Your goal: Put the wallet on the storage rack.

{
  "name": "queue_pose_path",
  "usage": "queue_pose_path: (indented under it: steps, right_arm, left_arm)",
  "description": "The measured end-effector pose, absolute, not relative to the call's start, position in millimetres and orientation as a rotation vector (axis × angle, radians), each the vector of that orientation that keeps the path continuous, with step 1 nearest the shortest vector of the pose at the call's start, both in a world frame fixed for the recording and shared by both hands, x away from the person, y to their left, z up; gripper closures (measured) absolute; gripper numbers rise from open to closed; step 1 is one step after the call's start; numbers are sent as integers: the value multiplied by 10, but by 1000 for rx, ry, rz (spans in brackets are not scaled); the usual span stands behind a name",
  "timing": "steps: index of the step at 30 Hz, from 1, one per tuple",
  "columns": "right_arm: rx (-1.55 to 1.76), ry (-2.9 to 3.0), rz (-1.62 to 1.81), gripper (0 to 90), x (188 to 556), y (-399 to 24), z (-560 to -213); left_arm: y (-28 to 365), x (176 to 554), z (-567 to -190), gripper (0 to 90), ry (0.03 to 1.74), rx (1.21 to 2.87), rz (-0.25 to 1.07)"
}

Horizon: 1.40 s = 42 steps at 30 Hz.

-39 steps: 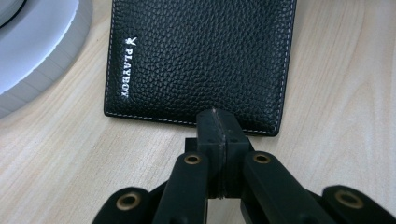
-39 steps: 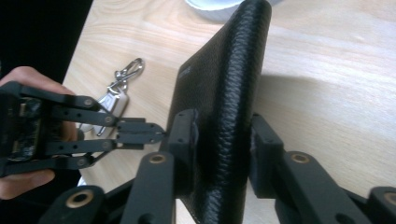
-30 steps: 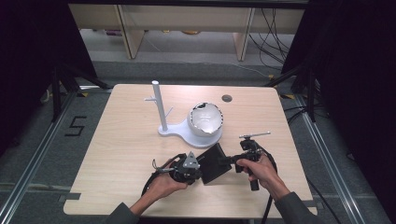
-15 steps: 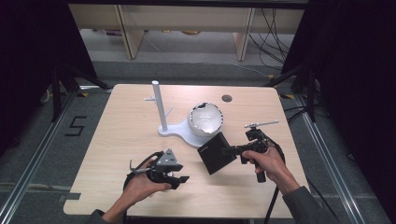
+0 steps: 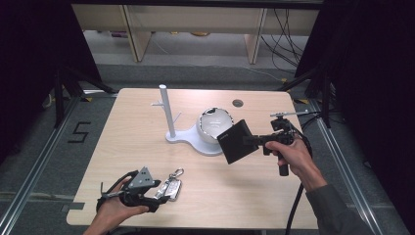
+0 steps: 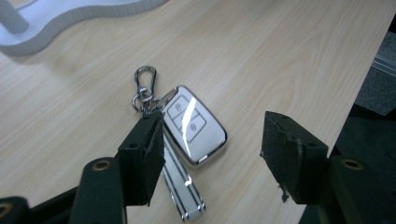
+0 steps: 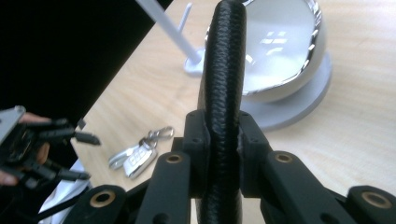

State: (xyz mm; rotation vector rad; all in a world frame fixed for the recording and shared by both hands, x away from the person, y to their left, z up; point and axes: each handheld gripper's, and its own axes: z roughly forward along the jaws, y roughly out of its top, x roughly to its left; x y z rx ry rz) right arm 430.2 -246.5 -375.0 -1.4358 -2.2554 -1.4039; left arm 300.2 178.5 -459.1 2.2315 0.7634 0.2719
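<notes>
A silver-and-white car key fob (image 5: 171, 188) (image 6: 194, 126) with a strap and a carabiner lies flat on the wooden table (image 5: 137, 152), near its front left. My left gripper (image 5: 155, 193) (image 6: 217, 158) sits low just left of it. Its jaws have just been opening and stand apart, pads off the fob; the strap runs under one pad (image 6: 147, 158). My right gripper (image 5: 252, 141) (image 7: 223, 135) is shut on a black leather pouch (image 5: 235, 142) (image 7: 224, 70) and holds it in the air, right of centre, above the table.
A white stand (image 5: 193, 139) with an upright post (image 5: 166, 110) and a chrome-rimmed white bowl (image 5: 214, 122) (image 7: 280, 46) sits mid-table, just behind the pouch. A round cable hole (image 5: 238, 103) lies at the back. The table's front edge is close under my left hand.
My left gripper moved left away from the pouch, opened and left the key fob on the table. My right gripper lifted the pouch up and to the right.
</notes>
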Motion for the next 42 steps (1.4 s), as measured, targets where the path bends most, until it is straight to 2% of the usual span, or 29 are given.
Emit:
queue_pose_path:
  steps: [13, 16, 30, 42]
  right_arm:
    - [-1498, -2259, -1468, 775, 4499, -2574, -3595]
    - [-1524, -2248, -1485, 776, 4556, -2602, -3565]
    - [-1592, -2241, -1497, 775, 4806, -2623, -3557]
    - [-1609, -2213, -1447, 775, 5009, -2432, -3640]
  left_arm:
    - [2025, 2814, -4699, 280, 831, 2216, 288]
    - [2112, 2778, -4762, 275, 878, 2197, 278]
    - [2195, 2697, -4860, 265, 894, 2191, 253]
    - [2196, 2700, -4875, 266, 902, 2201, 244]
